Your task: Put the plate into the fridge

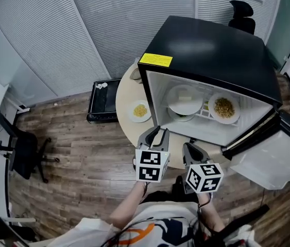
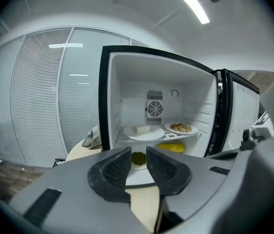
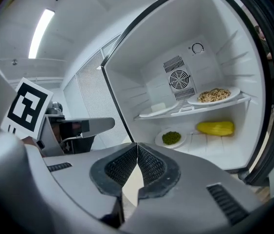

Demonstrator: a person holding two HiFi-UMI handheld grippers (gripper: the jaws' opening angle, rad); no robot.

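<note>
Left gripper (image 2: 138, 164) jaws slightly apart, empty. Right gripper (image 3: 137, 155) jaws closed, empty. Both face open fridge (image 1: 211, 50) holding plates (image 1: 185, 101).

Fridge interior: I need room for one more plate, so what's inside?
Shelf: a plate with a white block, a plate of brownish food. Floor: a small plate of green food, a yellow item. The floor's front-left corner is covered.

Fridge (image 1: 206, 45) open ahead of my jaws, door (image 1: 268, 161) swung clear rightward, shelf (image 3: 224, 104) filled by white plate (image 1: 185, 101) and grain plate (image 1: 224, 108), floor below partly taken by green dish (image 3: 171, 138) and yellow lump (image 3: 215, 127)
</note>
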